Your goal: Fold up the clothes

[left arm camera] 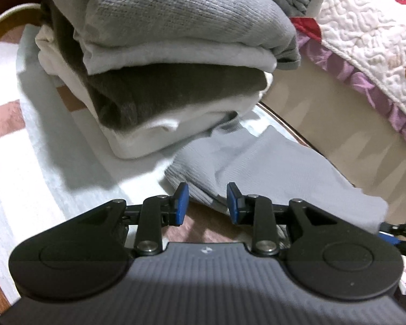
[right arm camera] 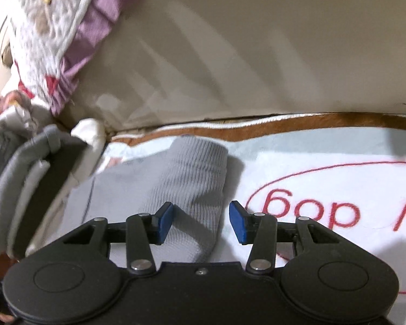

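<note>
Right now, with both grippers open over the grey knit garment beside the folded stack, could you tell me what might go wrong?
1. The folded stack leans over the grey knit garment, which seems partly tucked beneath it; pulling the garment could topple the stack.
2. The garment's far edge hangs past the mat rim toward the floor, so it may slide off.
3. The right gripper sits over the ribbed cuff only; closing there may bunch it, not fold it.
</note>
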A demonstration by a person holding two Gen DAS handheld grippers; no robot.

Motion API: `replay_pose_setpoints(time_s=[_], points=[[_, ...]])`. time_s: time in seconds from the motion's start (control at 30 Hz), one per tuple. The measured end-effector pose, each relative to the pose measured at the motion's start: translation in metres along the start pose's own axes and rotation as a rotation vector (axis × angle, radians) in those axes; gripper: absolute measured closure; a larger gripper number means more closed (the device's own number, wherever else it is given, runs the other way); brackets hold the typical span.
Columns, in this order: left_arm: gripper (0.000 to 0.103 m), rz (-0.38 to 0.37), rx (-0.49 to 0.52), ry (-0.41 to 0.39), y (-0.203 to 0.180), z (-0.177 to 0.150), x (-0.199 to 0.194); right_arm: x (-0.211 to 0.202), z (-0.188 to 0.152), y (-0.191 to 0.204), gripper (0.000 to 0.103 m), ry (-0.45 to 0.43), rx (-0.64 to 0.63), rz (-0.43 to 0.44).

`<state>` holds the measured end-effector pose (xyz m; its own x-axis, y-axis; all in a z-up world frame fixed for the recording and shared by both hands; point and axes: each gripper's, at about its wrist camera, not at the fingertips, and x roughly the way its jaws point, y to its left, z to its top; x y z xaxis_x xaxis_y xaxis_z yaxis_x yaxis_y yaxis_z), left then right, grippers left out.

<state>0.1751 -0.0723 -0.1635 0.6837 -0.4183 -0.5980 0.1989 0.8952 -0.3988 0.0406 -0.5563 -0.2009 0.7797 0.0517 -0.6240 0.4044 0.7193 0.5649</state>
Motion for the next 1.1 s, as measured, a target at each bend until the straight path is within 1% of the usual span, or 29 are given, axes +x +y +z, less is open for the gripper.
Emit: replay_pose_setpoints(time_s=[0.07,0.1,0.2,0.23,0.3,0.37,0.47,0.5,0.53,0.57,0.63,0.7,0.77,0.87,0.97,1.07,1.1], points=[[0.073,-0.036,0.012,0.034,-0.004,-0.004,-0.001,0.003,0.001,0.000,0.052,0.008,-0.008,-0.005],[0.073,-0.064,0.035,0.055,-0.008,-0.005,0.000,0.005,0.004,0.001,0.052,0.019,-0.015,-0.010],[0.073,-0.134,0.136,0.130,-0.023,-0.008,-0.001,0.003,0.008,0.004,0.052,0.036,-0.023,-0.037],[0.071,-0.152,0.169,0.153,-0.028,-0.010,-0.002,0.002,0.010,0.005,0.052,0.041,-0.024,-0.046],[0.061,-0.189,0.223,0.201,-0.035,-0.016,-0.003,-0.003,0.009,0.006,0.052,0.038,-0.021,-0.049],[0.060,-0.177,0.265,0.219,-0.042,-0.024,-0.002,-0.007,0.006,0.005,0.052,0.042,0.001,-0.036],[0.059,-0.119,0.327,0.219,-0.047,-0.036,0.009,-0.007,0.001,0.003,0.052,0.045,0.037,-0.019],[0.072,-0.102,0.340,0.221,-0.047,-0.040,0.013,-0.007,-0.001,0.002,0.052,0.045,0.049,-0.014],[0.089,-0.080,0.351,0.210,-0.045,-0.043,0.015,-0.005,-0.002,0.002,0.052,0.046,0.059,-0.010],[0.099,-0.069,0.348,0.208,-0.043,-0.043,0.014,-0.003,-0.004,0.002,0.052,0.048,0.068,-0.006],[0.100,-0.070,0.261,0.231,-0.036,-0.035,0.010,0.000,-0.006,0.004,0.051,0.045,0.082,-0.001],[0.099,-0.075,0.197,0.259,-0.029,-0.029,0.007,0.002,-0.006,0.006,0.049,0.041,0.081,0.001],[0.099,-0.068,0.162,0.288,-0.022,-0.028,0.007,0.004,-0.003,0.008,0.049,0.047,0.072,0.001],[0.099,-0.086,0.106,0.308,-0.013,-0.027,0.009,0.009,0.002,0.008,0.047,0.042,0.066,0.005],[0.099,-0.102,0.088,0.309,-0.011,-0.026,0.012,0.018,0.009,0.007,0.044,0.013,0.072,0.017],[0.099,-0.116,0.078,0.307,-0.010,-0.026,0.014,0.029,0.016,0.009,0.044,-0.029,0.072,0.008],[0.099,-0.121,0.074,0.307,-0.008,-0.026,0.014,0.032,0.018,0.013,0.051,-0.035,0.048,-0.010]])
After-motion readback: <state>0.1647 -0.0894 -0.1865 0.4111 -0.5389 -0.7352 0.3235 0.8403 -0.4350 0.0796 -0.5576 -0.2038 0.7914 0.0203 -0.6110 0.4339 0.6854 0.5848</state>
